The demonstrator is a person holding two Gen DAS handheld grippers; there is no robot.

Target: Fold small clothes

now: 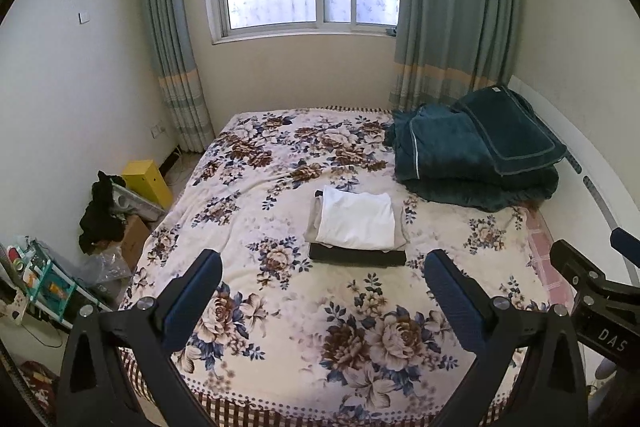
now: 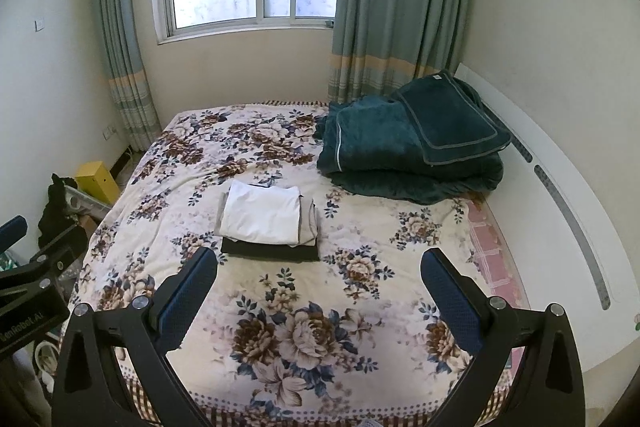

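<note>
A stack of folded clothes lies in the middle of the floral bed: a white piece [image 1: 356, 219] on top, a beige piece [image 1: 400, 233] under it, a black piece [image 1: 356, 258] at the bottom. The stack also shows in the right wrist view, with the white piece [image 2: 262, 213] on top and the black piece [image 2: 270, 253] below. My left gripper [image 1: 322, 263] is open and empty, held above the bed's near part, short of the stack. My right gripper [image 2: 319, 261] is open and empty, to the right of the left one. Neither touches the clothes.
A folded dark green quilt [image 1: 476, 155] fills the bed's far right corner. The bedspread [image 1: 280, 307] is floral. A white headboard [image 2: 560, 187] runs along the right. Left of the bed stand a yellow box [image 1: 146, 181], dark clothing [image 1: 100, 211], cardboard boxes and a cluttered shelf [image 1: 36, 275].
</note>
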